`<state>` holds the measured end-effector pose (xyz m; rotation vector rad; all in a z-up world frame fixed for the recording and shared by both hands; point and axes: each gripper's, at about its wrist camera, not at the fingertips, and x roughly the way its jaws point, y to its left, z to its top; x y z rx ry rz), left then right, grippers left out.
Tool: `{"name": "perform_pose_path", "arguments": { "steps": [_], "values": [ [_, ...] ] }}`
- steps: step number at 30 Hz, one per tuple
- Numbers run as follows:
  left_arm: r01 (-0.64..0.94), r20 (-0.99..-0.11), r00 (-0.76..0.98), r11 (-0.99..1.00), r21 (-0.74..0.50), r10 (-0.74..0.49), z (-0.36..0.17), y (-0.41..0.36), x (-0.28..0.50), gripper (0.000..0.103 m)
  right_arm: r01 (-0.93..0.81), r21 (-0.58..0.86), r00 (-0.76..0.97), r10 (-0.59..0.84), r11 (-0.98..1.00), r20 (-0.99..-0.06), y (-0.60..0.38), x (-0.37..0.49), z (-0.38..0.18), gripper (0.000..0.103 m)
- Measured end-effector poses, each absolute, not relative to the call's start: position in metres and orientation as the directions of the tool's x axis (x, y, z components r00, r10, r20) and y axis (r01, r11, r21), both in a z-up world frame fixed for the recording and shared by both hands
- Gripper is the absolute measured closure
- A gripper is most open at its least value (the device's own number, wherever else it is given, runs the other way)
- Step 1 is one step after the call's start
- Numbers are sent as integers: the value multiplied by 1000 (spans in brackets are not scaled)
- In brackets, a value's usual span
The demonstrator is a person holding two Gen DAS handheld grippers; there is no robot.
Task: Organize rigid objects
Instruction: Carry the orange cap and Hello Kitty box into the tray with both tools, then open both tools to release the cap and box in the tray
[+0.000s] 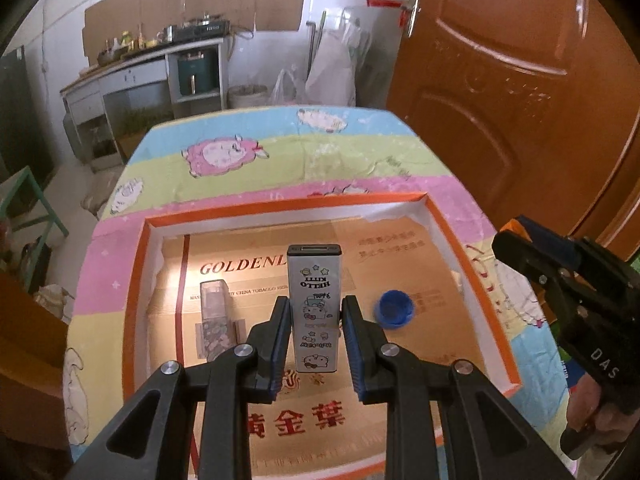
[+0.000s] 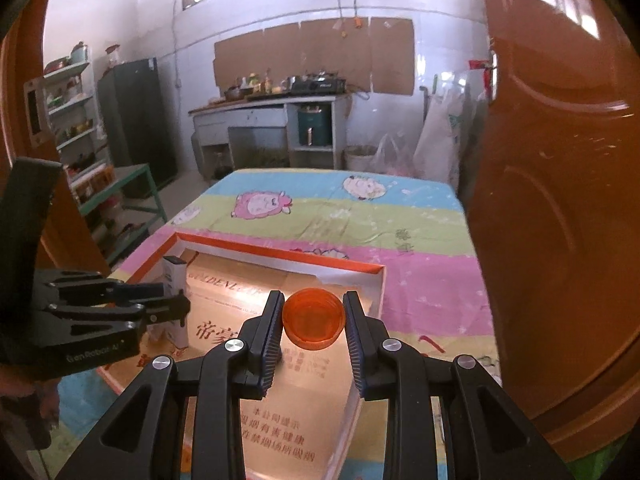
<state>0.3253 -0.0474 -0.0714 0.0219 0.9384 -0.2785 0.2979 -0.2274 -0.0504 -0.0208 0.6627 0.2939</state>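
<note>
In the left wrist view my left gripper (image 1: 316, 304) is shut on a white Hello Kitty case (image 1: 316, 276), held upright above a shallow orange-rimmed box (image 1: 280, 203). A blue cap (image 1: 394, 309) and a clear oblong case (image 1: 216, 312) lie on the box's gold cardboard floor. In the right wrist view my right gripper (image 2: 314, 299) is shut on an orange cap (image 2: 314, 320), held over the near right part of the same box (image 2: 288, 255). The left gripper (image 2: 176, 301) with the white case (image 2: 175, 270) shows at the left. The right gripper (image 1: 510, 236) shows at the right edge.
The box sits on a table under a cloth with cartoon sheep (image 1: 224, 156). A brown door (image 1: 520, 80) stands close on the right. A green-framed stand (image 2: 140, 184), a dark fridge and a kitchen counter (image 2: 272, 104) lie beyond the table.
</note>
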Motion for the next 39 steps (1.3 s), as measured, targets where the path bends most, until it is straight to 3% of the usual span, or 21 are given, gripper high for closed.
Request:
{"name": "perform_pose_path", "arguments": {
  "steps": [22,39],
  "values": [
    [226,-852,487,970,-90,-193,-114,-52,385,76,-334,128,587,312,934,-747,-204,393,-102,72],
    [229,-851,478,966,-117,-216,-120,-50,392,75,-349,45,493,224,936,-841,-185,412,-127,72]
  ]
}}
